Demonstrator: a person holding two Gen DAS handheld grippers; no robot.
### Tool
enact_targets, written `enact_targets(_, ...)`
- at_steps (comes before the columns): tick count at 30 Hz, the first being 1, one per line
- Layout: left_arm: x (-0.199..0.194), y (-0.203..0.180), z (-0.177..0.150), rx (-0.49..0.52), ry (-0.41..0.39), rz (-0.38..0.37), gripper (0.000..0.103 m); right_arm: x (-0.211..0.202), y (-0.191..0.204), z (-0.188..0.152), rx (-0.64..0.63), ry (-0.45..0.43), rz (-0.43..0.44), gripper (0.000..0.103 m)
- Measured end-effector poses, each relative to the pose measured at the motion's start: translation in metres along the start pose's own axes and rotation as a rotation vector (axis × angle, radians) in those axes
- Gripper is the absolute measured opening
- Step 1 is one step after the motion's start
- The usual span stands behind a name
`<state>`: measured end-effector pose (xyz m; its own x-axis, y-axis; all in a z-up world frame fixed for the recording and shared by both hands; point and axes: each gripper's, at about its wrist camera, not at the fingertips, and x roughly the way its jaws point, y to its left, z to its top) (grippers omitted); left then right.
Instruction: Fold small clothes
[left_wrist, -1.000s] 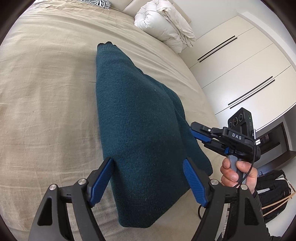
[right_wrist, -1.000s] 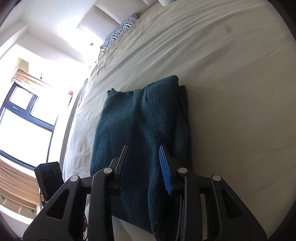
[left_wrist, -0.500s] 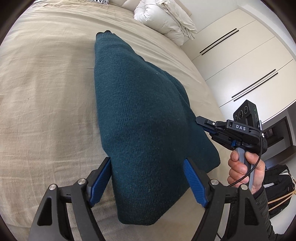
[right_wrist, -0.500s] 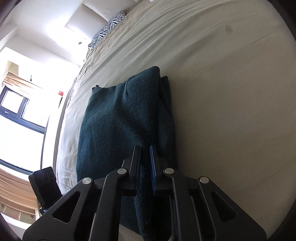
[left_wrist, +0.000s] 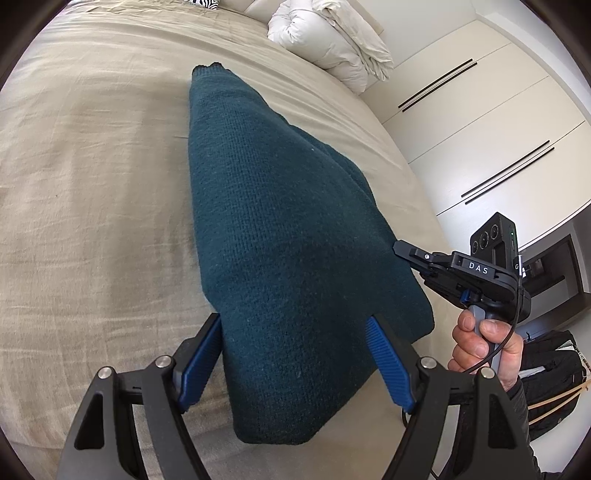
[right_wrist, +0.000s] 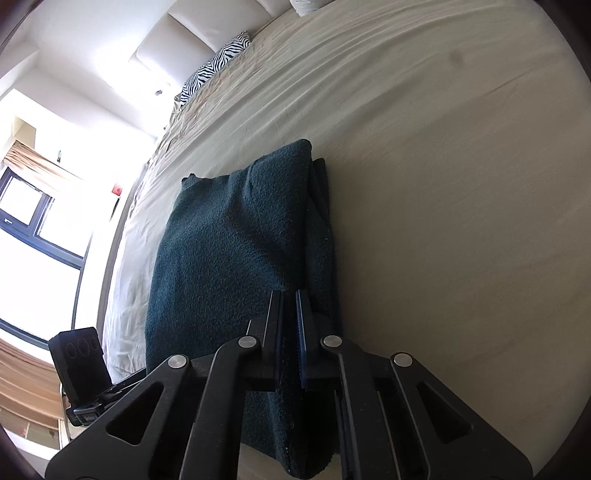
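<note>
A dark teal knitted sweater (left_wrist: 280, 240) lies folded lengthwise on the beige bed (left_wrist: 92, 184). My left gripper (left_wrist: 295, 350) hangs over its near end, open wide, with one blue pad at each side of the cloth. My right gripper (right_wrist: 290, 299) is shut on the sweater (right_wrist: 229, 251), pinching a ridge of fabric near its right long edge. In the left wrist view the right gripper (left_wrist: 402, 248) meets the sweater's right edge, and a person's hand (left_wrist: 480, 347) holds its handle. The left gripper's body (right_wrist: 79, 354) shows at the lower left of the right wrist view.
A bunched white duvet (left_wrist: 332, 40) lies at the head of the bed beside a zebra-print pillow (right_wrist: 218, 62). White wardrobe doors (left_wrist: 480, 122) stand past the bed's right edge, with a black backpack (left_wrist: 550, 369) on the floor. A window (right_wrist: 22, 221) is on the left.
The right gripper's jaws came together on the sweater's fabric. The left gripper kept its wide opening over the near end.
</note>
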<state>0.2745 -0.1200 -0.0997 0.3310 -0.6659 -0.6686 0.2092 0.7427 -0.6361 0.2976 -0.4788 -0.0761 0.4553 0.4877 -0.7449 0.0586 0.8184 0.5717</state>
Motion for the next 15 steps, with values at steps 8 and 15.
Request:
enact_targets(8,0.0,0.005,-0.005,0.002,0.005,-0.002,0.079,0.02,-0.034,-0.018,0.116,-0.03,0.054,0.004)
enact_targets(15,-0.029,-0.012,0.001,0.056,-0.072,0.048,0.079,-0.013,-0.003,-0.016,0.047,-0.122,-0.005,0.007)
